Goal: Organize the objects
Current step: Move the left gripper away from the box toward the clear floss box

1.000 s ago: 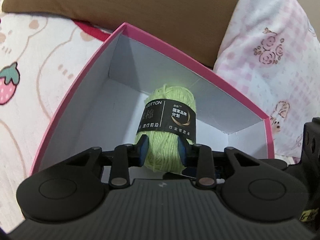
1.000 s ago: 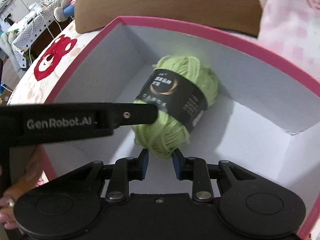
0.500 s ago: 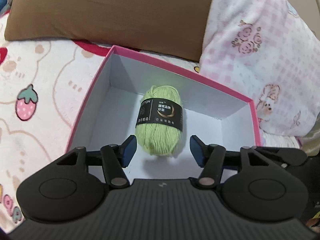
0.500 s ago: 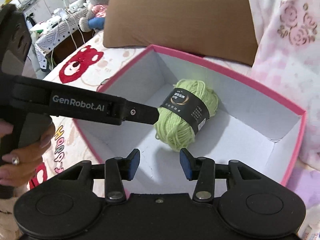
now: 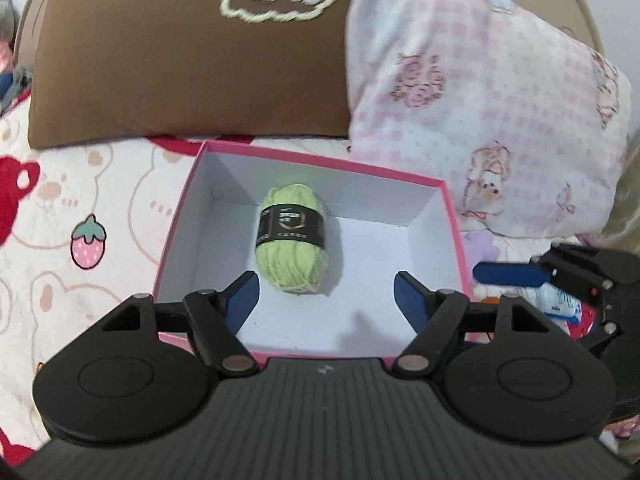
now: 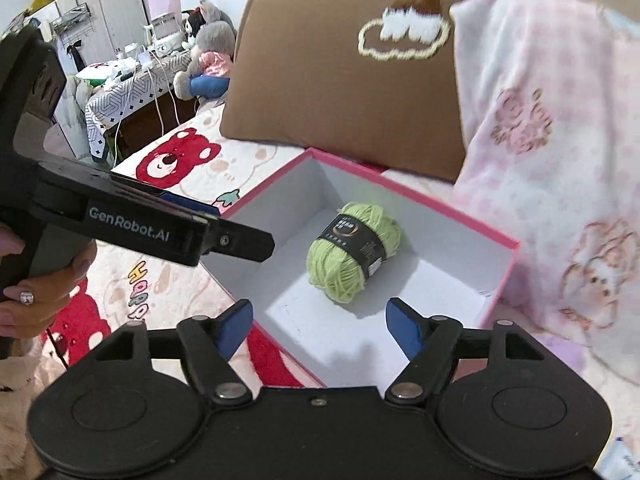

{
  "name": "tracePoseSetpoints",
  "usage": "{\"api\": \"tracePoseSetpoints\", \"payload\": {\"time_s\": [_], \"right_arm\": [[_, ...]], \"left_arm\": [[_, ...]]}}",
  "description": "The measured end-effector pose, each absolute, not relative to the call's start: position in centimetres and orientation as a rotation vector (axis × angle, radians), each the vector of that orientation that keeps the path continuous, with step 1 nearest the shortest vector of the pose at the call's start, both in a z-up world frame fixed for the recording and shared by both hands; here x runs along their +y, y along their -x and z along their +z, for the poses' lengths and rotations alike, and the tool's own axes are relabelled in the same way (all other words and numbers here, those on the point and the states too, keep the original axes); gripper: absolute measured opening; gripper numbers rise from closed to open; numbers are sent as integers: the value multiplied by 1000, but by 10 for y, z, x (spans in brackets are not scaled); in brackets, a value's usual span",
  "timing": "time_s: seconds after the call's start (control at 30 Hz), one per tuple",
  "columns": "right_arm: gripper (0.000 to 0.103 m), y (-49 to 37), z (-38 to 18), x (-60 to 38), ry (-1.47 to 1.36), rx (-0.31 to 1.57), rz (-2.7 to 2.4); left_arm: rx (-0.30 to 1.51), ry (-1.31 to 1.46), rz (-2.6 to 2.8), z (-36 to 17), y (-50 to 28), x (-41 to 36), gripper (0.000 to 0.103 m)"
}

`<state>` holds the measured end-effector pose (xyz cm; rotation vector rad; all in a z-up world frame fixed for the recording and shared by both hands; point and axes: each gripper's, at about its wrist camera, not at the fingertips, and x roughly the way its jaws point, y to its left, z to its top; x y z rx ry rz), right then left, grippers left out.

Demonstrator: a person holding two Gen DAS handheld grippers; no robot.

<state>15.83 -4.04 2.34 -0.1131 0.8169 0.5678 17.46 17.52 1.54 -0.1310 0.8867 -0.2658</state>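
Observation:
A light green yarn ball with a black label [image 5: 293, 244] lies on its side on the white floor of a pink-edged box [image 5: 320, 161] on the bed. It also shows in the right wrist view [image 6: 352, 252], inside the same box [image 6: 404, 188]. My left gripper [image 5: 325, 298] is open and empty, pulled back above the box's near edge. My right gripper [image 6: 320, 326] is open and empty, just short of the box's near corner. The left gripper's body shows at the left of the right wrist view [image 6: 168, 232].
A brown cushion [image 5: 180, 52] and a pink patterned pillow [image 5: 480, 100] stand behind the box. The bedsheet [image 5: 80, 216] has bear and strawberry prints. Small colourful items [image 5: 556, 300] lie right of the box. A table with plush toys [image 6: 160, 64] stands beyond the bed.
Both grippers have opened, let go of the yarn ball and drawn back and up from the box. The yarn ball now rests in the box.

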Motion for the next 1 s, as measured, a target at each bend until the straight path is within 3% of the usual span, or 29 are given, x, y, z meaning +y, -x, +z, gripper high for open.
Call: {"api": "tracePoseSetpoints", "payload": {"time_s": [0.43,1.0], "right_arm": [[83,-96,58,-88,137,751,522],[83,-9,58,-173,175,782,416]], "left_arm": [[828,95,-360,47,-118,142,82],[876,15,-533,48,-61,68,86]]}}
